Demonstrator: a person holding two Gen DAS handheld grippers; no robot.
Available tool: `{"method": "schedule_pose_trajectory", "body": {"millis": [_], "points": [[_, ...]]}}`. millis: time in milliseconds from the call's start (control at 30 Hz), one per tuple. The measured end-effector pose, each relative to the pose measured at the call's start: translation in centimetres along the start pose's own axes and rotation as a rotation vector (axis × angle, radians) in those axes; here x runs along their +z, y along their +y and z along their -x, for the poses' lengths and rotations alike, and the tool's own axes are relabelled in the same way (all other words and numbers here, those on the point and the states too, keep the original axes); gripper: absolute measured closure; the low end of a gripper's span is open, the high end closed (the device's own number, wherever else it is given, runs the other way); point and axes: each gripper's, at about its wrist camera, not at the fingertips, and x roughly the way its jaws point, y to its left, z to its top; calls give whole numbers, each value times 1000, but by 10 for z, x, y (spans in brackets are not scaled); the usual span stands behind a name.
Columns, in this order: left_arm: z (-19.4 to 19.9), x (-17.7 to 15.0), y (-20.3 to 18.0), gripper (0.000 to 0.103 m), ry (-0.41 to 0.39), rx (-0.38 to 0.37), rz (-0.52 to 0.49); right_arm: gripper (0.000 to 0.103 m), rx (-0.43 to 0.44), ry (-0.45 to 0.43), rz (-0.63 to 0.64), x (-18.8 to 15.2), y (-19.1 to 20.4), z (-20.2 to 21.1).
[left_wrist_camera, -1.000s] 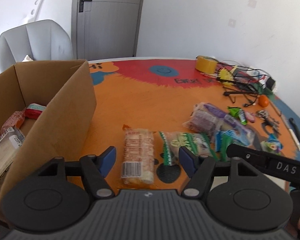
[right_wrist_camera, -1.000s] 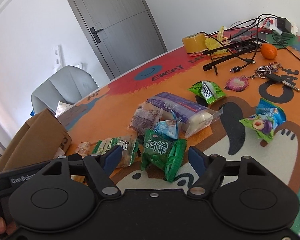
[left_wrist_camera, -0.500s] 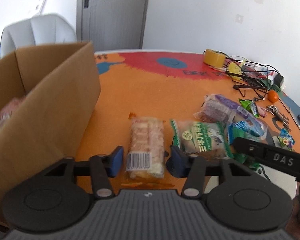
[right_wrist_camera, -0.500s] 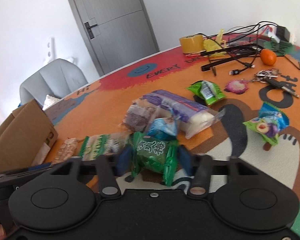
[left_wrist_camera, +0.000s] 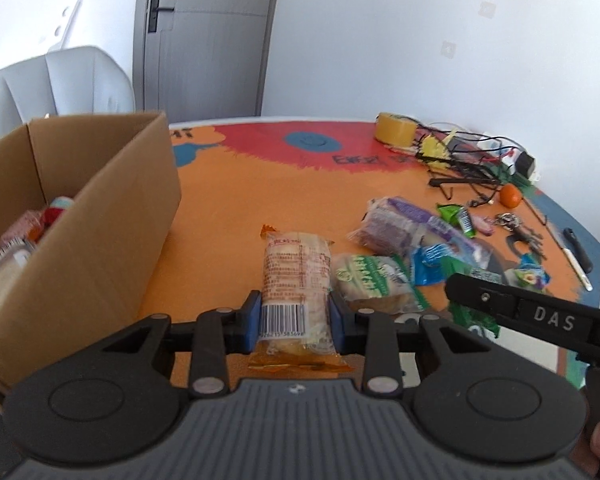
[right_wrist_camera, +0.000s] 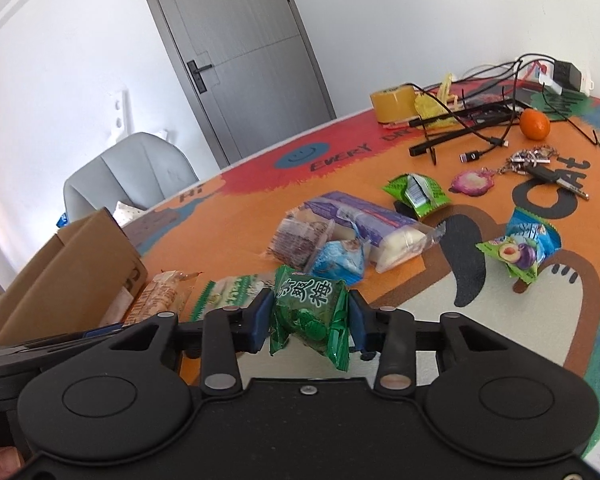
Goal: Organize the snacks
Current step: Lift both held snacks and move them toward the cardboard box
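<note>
Left wrist: our left gripper (left_wrist_camera: 294, 316) pinches a biscuit pack (left_wrist_camera: 294, 280) | right gripper (right_wrist_camera: 309, 318) pinches a green candy bag (right_wrist_camera: 310, 312) | next, we likely carry both to the box (left_wrist_camera: 80, 216).

Ahead of me a grey door (left_wrist_camera: 204, 36) with a dark lever handle (left_wrist_camera: 158, 10) is set in a plain white wall (left_wrist_camera: 420, 32). A pale grey chair (left_wrist_camera: 64, 80) stands just beyond my round worktop (left_wrist_camera: 236, 188), which wears a cartoon print in orange, red and blue. Bright, even light fills the room.
</note>
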Motion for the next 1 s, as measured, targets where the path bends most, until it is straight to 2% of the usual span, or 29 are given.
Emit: {"method": "schedule_pose_trajectory", "body": {"millis": [567,1000], "points": [[51,22,9,70,-91,-37,2,63,80,-51,39,14,34,19],[88,43,36,70,-121,-15,10,63,183,-9,89,35,74,21]]}}
